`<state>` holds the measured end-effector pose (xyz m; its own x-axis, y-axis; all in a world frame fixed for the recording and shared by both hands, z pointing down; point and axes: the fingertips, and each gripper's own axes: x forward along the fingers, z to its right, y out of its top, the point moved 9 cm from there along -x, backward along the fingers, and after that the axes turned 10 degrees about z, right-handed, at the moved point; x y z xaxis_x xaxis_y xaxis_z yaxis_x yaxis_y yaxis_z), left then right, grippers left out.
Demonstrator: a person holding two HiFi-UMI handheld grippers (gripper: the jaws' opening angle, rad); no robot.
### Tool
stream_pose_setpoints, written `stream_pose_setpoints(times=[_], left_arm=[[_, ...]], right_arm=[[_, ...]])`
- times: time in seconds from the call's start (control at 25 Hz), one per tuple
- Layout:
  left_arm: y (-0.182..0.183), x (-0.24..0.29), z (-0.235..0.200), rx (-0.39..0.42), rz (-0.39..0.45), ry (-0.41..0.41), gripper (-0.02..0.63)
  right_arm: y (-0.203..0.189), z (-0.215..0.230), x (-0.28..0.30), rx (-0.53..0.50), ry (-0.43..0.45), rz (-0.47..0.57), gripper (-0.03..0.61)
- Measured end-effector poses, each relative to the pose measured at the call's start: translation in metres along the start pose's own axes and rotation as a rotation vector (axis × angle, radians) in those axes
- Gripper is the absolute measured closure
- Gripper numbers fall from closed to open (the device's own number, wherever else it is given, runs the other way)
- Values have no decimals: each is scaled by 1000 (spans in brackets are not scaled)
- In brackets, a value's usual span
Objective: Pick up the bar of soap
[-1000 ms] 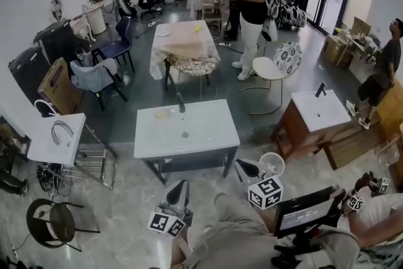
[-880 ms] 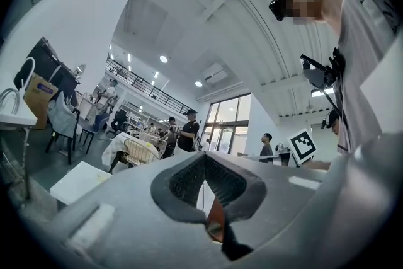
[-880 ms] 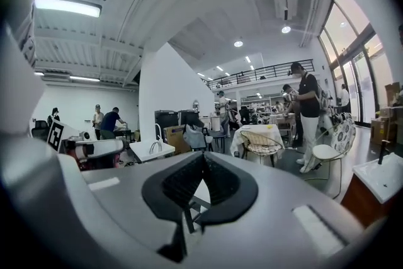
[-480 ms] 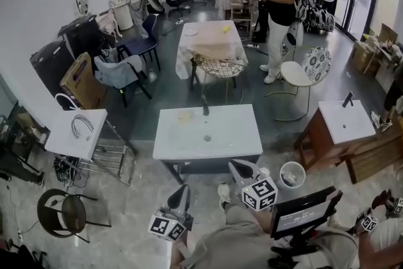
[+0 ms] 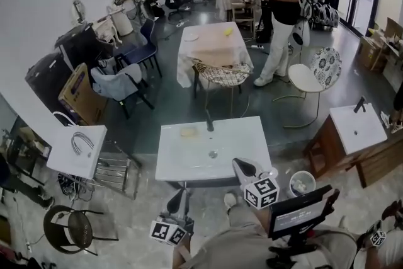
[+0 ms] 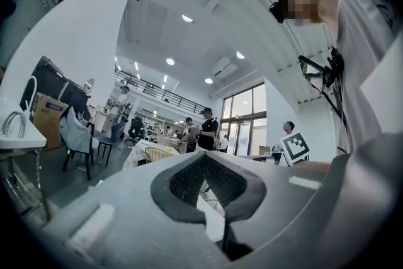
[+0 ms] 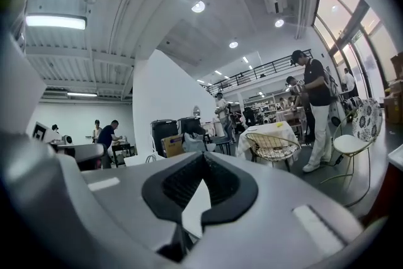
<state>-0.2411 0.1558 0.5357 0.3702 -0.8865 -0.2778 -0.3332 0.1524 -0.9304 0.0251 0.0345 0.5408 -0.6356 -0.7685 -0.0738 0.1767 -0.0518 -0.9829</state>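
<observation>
Though tiny in head view, reads as bar of soap point(image 5: 189, 132): lies on white counter point(image 5: 252, 135), back-left area, just left of faucet point(image 5: 209, 121), well apart from both grippers. Right gripper point(image 5: 240, 164): at counter's near-right edge, jaws pressed together, nothing between. Left gripper point(image 5: 178, 193): short of near edge, over floor point(image 5: 138, 223), jaws likewise pressed together, empty. Beyond counter: wire chair point(image 5: 225, 75), standing person point(image 5: 283, 9).
</observation>
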Motion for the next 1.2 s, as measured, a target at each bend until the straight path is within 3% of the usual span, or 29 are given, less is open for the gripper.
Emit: stream_pose_setpoints(times=[0.6, 0.84, 1.04, 1.2], left_arm=[[-19, 167, -95, 27, -28, 44, 615], [-18, 241, -100, -21, -36, 94, 617], [-26, 275, -104, -36, -42, 63, 617], [-27, 297, -112, -18, -34, -15, 617]], right_arm=[[17, 112, 173, 43, 46, 18, 580], [28, 178, 206, 91, 15, 34, 580], [19, 206, 212, 112, -10, 45, 580], [16, 216, 219, 128, -54, 52, 580]])
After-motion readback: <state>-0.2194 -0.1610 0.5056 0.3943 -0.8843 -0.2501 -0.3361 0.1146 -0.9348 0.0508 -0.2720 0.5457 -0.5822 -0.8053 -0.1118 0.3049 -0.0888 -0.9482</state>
